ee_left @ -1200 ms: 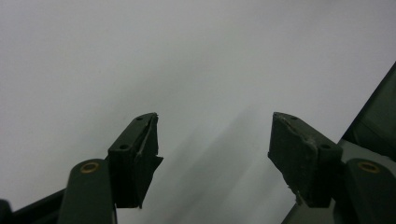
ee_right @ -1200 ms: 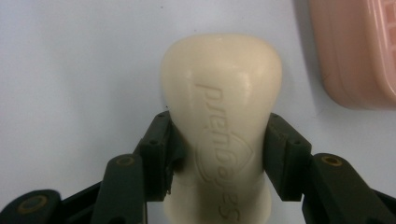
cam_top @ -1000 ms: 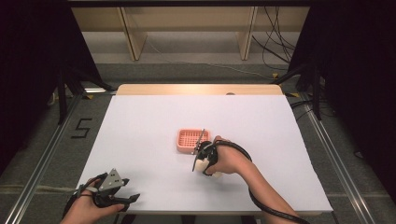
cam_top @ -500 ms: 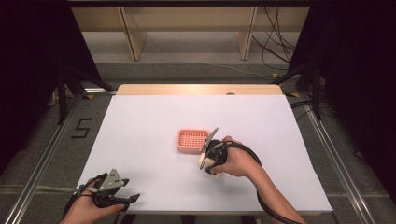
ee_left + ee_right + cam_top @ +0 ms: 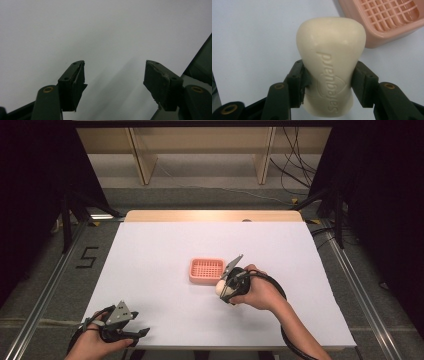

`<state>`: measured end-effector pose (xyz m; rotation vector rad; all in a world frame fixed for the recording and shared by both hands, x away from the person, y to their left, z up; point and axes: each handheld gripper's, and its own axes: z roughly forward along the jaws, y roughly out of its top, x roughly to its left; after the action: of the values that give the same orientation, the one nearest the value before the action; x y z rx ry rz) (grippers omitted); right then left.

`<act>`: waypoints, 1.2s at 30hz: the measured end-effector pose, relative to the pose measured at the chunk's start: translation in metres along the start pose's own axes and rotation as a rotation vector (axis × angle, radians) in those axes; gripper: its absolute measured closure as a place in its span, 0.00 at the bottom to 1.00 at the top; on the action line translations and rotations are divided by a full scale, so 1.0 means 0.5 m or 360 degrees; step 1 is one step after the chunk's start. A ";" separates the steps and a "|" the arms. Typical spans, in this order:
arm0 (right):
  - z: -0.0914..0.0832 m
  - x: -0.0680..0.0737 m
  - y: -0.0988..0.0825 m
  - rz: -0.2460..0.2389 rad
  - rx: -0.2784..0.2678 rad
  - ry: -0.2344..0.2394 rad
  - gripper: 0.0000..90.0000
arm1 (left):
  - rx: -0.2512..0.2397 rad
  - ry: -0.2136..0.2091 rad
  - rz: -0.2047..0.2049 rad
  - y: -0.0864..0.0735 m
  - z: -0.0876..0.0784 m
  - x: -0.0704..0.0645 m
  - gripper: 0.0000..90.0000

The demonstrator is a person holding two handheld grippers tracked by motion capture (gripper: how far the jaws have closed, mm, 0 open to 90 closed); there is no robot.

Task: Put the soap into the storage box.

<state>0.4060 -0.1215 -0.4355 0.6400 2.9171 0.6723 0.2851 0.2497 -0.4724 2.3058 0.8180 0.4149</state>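
Observation:
A cream bar of soap [image 5: 332, 62] with embossed lettering is clamped between the jaws of my right gripper [image 5: 328, 80]. From above, the soap [image 5: 220, 286] and right gripper [image 5: 223, 287] sit just off the front right corner of a pink soap dish [image 5: 206, 270] with a grid floor. That dish [image 5: 384, 20] lies at the upper right of the right gripper view, with nothing in it. My left gripper [image 5: 142, 333] rests at the table's front left, its jaws [image 5: 113, 82] spread apart over bare white surface.
The white table [image 5: 165, 245] has a wooden strip along its far edge. A black cable [image 5: 285, 320] trails from the right gripper along the forearm. The table's front right corner and dark floor [image 5: 200, 60] beyond it appear in the left gripper view.
The right gripper with the soap has shifted rightward and slightly toward the front, away from over the dish. The left gripper has stayed in place.

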 end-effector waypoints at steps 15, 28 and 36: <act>-0.026 0.000 0.003 0.0023 -0.0090 -0.0070 0.56 | 0.0003 0.0006 -0.0004 0.000 -0.001 0.000 0.37; -0.039 -0.009 0.017 0.0039 -0.0090 -0.0107 0.56 | -0.0016 0.0007 -0.0043 -0.001 -0.003 -0.001 0.37; -0.044 -0.015 0.028 0.0013 -0.0058 -0.0132 0.56 | -0.0021 0.0018 -0.0050 -0.001 -0.004 -0.001 0.37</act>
<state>0.4145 -0.1221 -0.4096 0.6598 2.8210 0.6811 0.2833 0.2509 -0.4713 2.2772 0.8535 0.4185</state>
